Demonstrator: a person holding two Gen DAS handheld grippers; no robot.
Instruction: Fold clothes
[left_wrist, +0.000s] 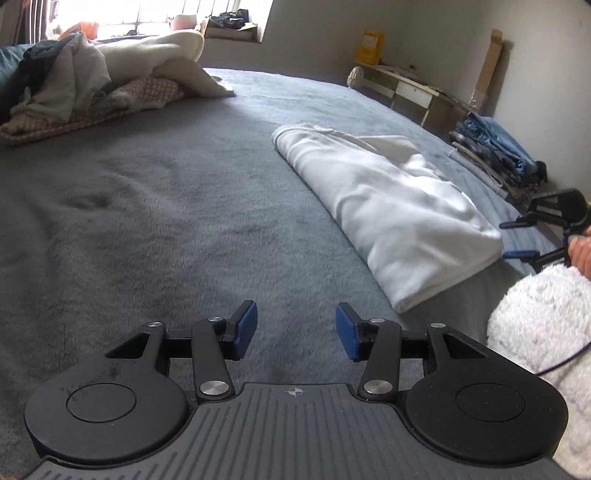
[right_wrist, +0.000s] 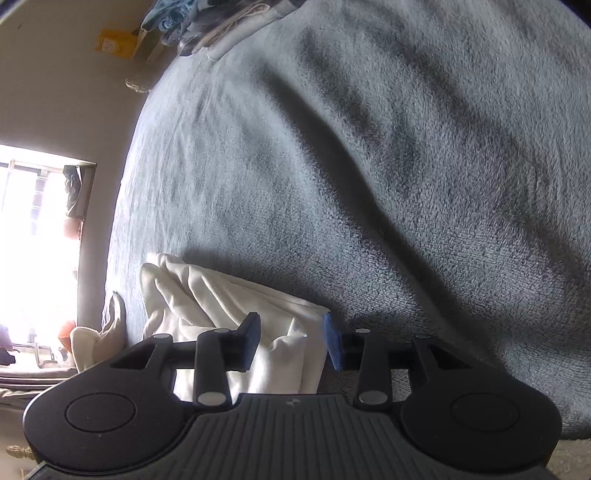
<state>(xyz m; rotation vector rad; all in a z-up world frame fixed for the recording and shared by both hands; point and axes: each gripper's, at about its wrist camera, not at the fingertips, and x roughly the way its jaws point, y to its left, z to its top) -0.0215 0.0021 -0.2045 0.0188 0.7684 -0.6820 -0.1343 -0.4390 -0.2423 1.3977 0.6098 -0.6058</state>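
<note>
A wide bed (left_wrist: 155, 206) covered in a plush grey-blue blanket fills most of the room, and the greater part of its surface lies bare, with soft dark streaks in the nap. Toward the bed's right edge lies the folded white garment (left_wrist: 384, 206), a long, smooth, flattened bundle with one neat crease along its near side and a few loose wrinkles on top. At the far left corner a heap of unfolded clothes (left_wrist: 92, 88) sits in cream, beige and checked fabrics, rumpled and thick. By the far right edge, a stack of blue folded denim (left_wrist: 495, 147) rests in layers.

The left tool (left_wrist: 295, 330) hovers over open blanket near the bed's near edge, its blue pads parted with nothing between them and only bare fleece beneath. The right tool (right_wrist: 291, 341) sits at the near end of the white garment by the right edge; its jaws are apart, and the cloth's corner lies between the pads without being pinched. A fluffy white sleeve (left_wrist: 543, 332) shows at the right edge of the left wrist view, close to the garment's near end.
</note>
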